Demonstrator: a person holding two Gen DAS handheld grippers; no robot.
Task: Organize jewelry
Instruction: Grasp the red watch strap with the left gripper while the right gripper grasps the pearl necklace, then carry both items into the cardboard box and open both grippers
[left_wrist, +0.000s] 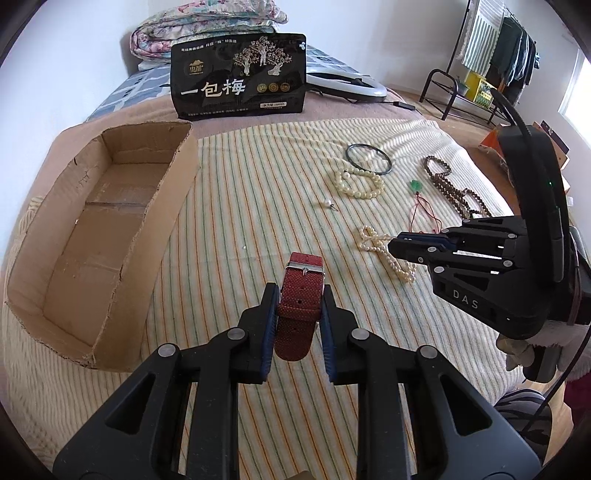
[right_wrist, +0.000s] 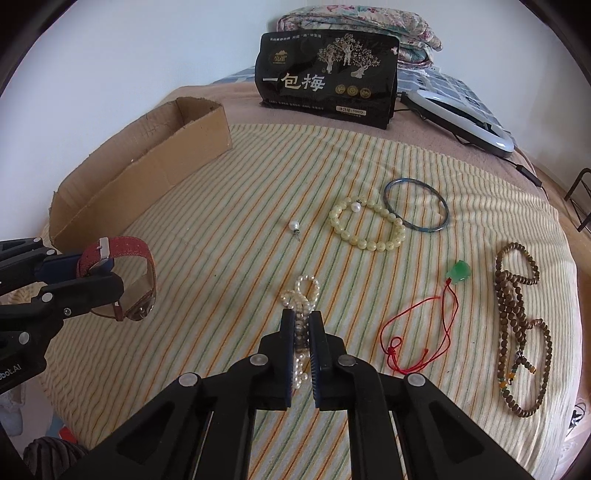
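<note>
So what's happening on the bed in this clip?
Jewelry is being sorted on a striped blanket. The left hand-held gripper is shut on a red-strapped watch; the right hand-held gripper is shut on a small pearl strand. The cardboard box is empty. A cream bead bracelet, bangle, jade pendant, brown beads and loose pearl lie on the blanket.

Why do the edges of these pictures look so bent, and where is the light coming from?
Both wrist views are fisheye: the striped blanket bulges like a dome and dark corners ring each frame. In the left wrist view daylight glares from a window at the right edge. In the right wrist view the watch glass reflects light; everything stays fairly sharp.
</note>
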